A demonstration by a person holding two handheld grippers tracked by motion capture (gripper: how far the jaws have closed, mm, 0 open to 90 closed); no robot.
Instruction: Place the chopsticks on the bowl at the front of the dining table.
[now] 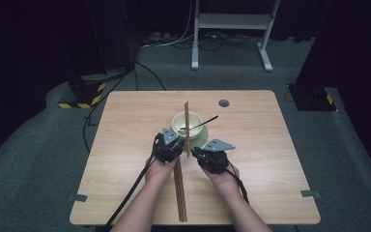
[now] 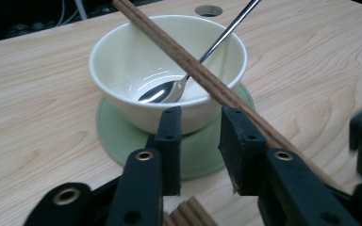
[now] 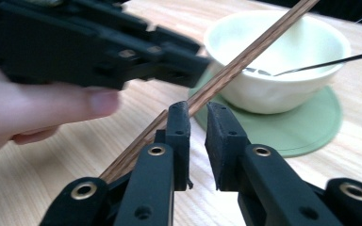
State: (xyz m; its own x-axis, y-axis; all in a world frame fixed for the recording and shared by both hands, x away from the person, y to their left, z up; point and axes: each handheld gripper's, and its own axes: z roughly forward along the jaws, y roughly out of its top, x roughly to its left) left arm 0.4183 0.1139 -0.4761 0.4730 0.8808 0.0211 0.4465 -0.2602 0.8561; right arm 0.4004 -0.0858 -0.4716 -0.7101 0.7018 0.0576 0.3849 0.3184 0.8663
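A pale bowl (image 1: 179, 122) stands on a round green coaster (image 1: 202, 137) at the table's middle, and a metal spoon (image 1: 205, 122) rests in it. A pair of brown chopsticks (image 1: 187, 125) leans across the bowl's rim, its near end down between my two grippers. My left gripper (image 1: 173, 140) is open just left of the pair, and nothing is between its jaws (image 2: 200, 122). The chopsticks (image 2: 193, 68) pass along the outside of its right jaw. My right gripper (image 1: 196, 152) is narrowly open (image 3: 198, 113), with the chopsticks (image 3: 235, 66) beside its left jaw.
Several more chopsticks (image 1: 179, 193) lie in a bundle on the table, running from under my hands to the front edge. A round cable hole (image 1: 223, 103) sits behind the bowl. The wooden table (image 1: 270, 159) has bare room left and right.
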